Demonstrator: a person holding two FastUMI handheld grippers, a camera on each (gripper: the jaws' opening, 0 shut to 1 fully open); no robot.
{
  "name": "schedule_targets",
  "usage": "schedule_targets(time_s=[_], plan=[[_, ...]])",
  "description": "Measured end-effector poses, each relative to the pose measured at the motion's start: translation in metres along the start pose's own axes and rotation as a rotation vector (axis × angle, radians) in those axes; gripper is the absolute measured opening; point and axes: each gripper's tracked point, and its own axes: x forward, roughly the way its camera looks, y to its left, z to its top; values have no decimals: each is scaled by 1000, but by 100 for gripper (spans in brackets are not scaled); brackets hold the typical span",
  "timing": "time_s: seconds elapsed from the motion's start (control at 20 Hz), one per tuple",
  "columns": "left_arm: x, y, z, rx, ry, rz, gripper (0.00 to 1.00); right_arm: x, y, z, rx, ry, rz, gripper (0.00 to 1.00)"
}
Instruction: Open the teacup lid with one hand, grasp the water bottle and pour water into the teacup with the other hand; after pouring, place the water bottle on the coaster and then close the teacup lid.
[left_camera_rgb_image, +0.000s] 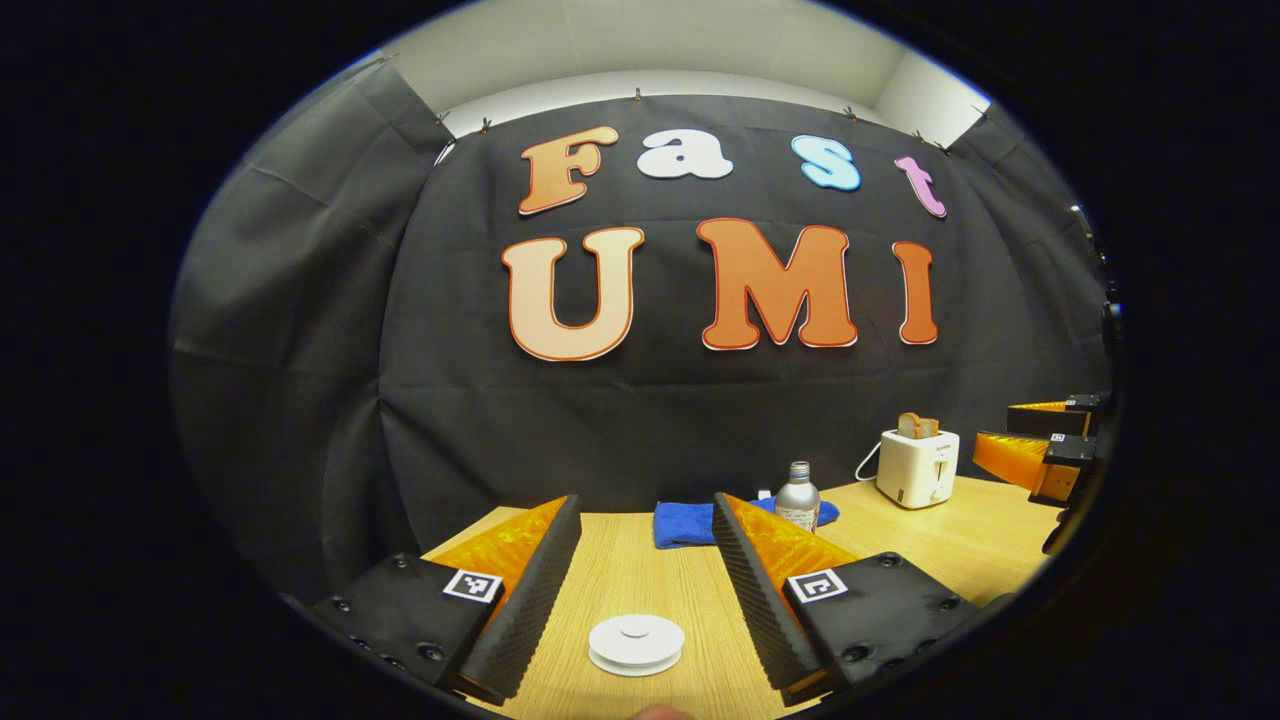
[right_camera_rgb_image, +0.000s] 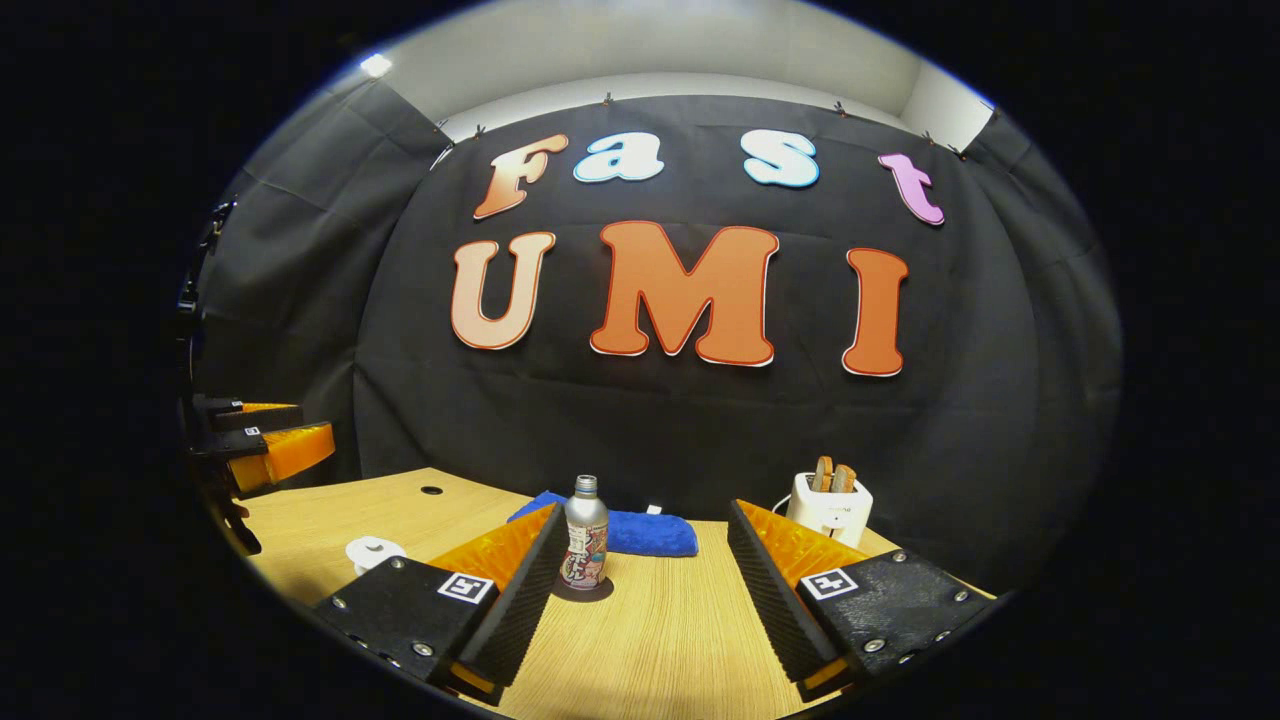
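Note:
The white teacup (left_camera_rgb_image: 636, 643) sits low on the wooden table with its lid (left_camera_rgb_image: 636, 629) on, between the fingers of my open left gripper (left_camera_rgb_image: 646, 505), which grips nothing. The silver water bottle (right_camera_rgb_image: 585, 535) stands upright on a dark round coaster (right_camera_rgb_image: 583, 592), just inside the left finger of my open right gripper (right_camera_rgb_image: 645, 510), untouched. In the left gripper view the bottle (left_camera_rgb_image: 797, 497) stands behind my right finger. The teacup (right_camera_rgb_image: 373, 552) shows small at the left of the right gripper view.
A folded blue cloth (right_camera_rgb_image: 620, 533) lies behind the bottle by the back wall. A white toaster (right_camera_rgb_image: 830, 505) with bread slices stands at the back right. The other gripper appears at each view's edge: right gripper (left_camera_rgb_image: 1010, 435), left gripper (right_camera_rgb_image: 300, 430).

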Motion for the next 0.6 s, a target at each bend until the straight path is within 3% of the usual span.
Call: schedule_targets(time_s=[0.35,0.45,0.55,0.6], plan=[[1,-2,-3,10,5,0,86,0,1,0,5,3,4,96],[0,-3,-3,10,5,0,92,0,4,-2,16,12,23,96],[0,-3,-3,10,5,1,85,0,5,-4,37,24,31,96],[0,-2,-3,12,5,2,89,1,3,-3,39,23,28,96]])
